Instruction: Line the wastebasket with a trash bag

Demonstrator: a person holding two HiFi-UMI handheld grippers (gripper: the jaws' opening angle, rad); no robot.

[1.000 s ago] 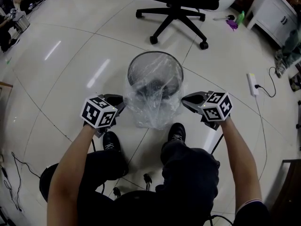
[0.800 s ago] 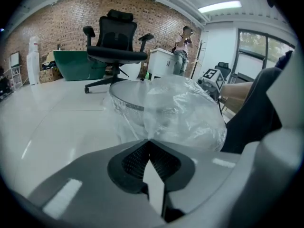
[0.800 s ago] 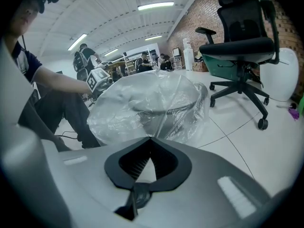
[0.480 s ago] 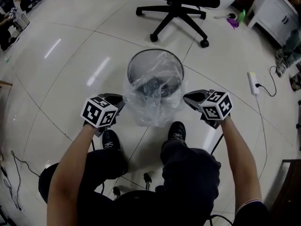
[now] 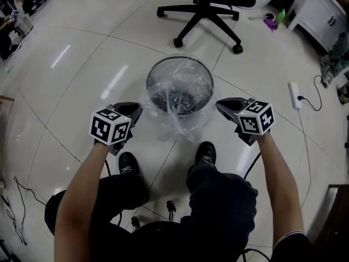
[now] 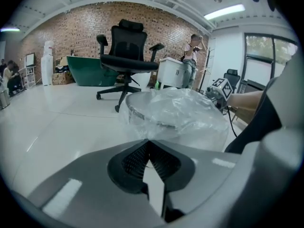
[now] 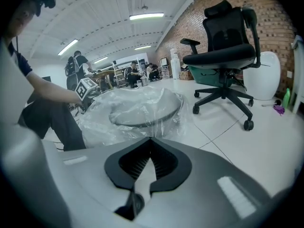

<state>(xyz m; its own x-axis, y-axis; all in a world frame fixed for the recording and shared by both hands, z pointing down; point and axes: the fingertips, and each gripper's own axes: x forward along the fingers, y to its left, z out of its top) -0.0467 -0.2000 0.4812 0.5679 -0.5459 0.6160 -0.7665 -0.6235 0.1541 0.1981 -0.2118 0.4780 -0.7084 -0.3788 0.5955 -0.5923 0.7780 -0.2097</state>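
The clear trash bag (image 5: 182,123) sits in the round black mesh wastebasket (image 5: 182,58), which stands on the pale tiled floor (image 5: 82,81) between the two tongs and slightly beyond their tips. The bag's film sags into the basket's mouth and spills over the near rim, crumpled down the outer wall on the side facing the person.

The left tongs (image 5: 137,109) are pressed together just beside the basket's left flank; in the left gripper view their tips (image 6: 148,141) meet on a thin edge of the bag's film, with the bagged rim right ahead. The right tongs (image 5: 219,103) are likewise pressed together at the basket's right flank, and in the right gripper view a strand of film runs straight into their closed tips (image 7: 151,139). Both point downward toward the basket.

Behind the tongs, nearer the person, two dark shoes (image 5: 205,153) rest on the floor close to the basket's foot. Beyond the basket, well apart from both tongs, stands a black office chair (image 5: 204,12) on castors. Out to the right of the right tongs lies a white power strip (image 5: 293,95) with its cord.
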